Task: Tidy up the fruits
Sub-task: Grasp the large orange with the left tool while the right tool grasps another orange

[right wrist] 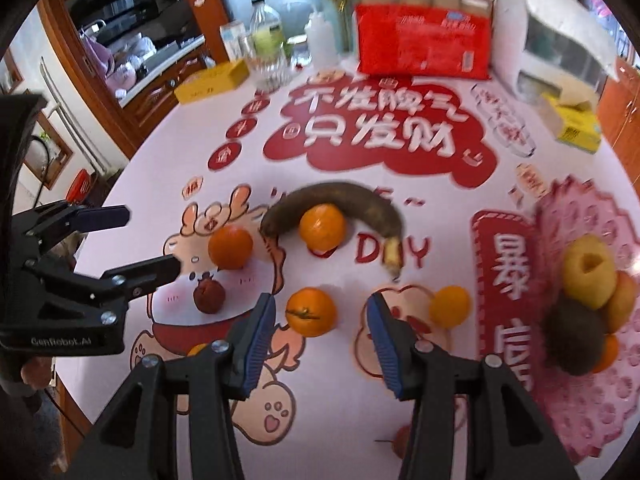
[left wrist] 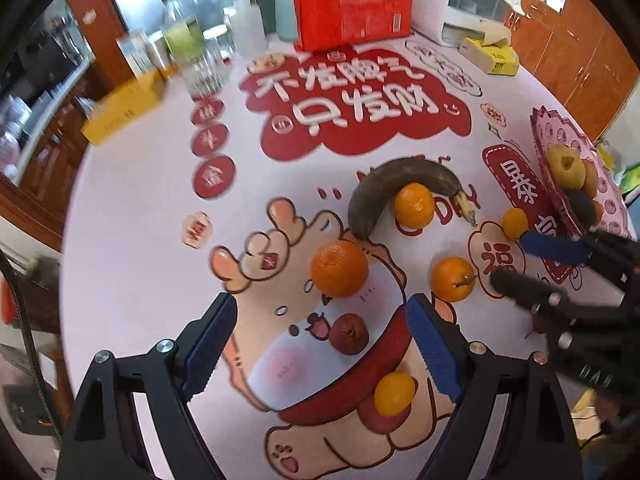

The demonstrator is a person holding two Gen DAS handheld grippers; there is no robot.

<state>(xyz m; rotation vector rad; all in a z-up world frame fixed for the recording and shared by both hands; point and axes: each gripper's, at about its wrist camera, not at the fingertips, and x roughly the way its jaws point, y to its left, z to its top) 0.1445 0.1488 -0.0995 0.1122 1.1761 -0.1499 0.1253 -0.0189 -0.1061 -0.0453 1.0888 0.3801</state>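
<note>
Overhead, both grippers hang above a round bench (left wrist: 132, 264) covered with a white cloth printed in red characters and a cartoon animal. Take the blackened banana (left wrist: 404, 184) as the landmark: it lies curved near the middle of the bench, with one orange (left wrist: 414, 205) tucked into its inner bend and touching it.

Just below the banana's stem-free end sits a larger orange (left wrist: 339, 268), and below that a small dark red fruit (left wrist: 349, 334). Further toward the camera from the banana lies a small yellow-orange fruit (left wrist: 394, 394). To the lower right of the banana rests an orange with a stem (left wrist: 452, 279), and just past the banana's tip a small orange fruit (left wrist: 515, 223).

Well to the right of the banana stands a pink paper plate (right wrist: 580, 408), holding a yellow pear-like fruit (right wrist: 588, 272), a dark round fruit (right wrist: 576, 344) and some orange fruits partly hidden behind them.

The left gripper (left wrist: 322, 340) has its jaws spread wide with nothing pinched; the dark red fruit shows between them on the bench. The right gripper (right wrist: 322, 330) has its jaws partly spread and grips nothing; the stemmed orange lies just beyond its left pad.

Beyond the banana, at the far edge, stand a red package (left wrist: 352, 12), bottles and yellow boxes.
</note>
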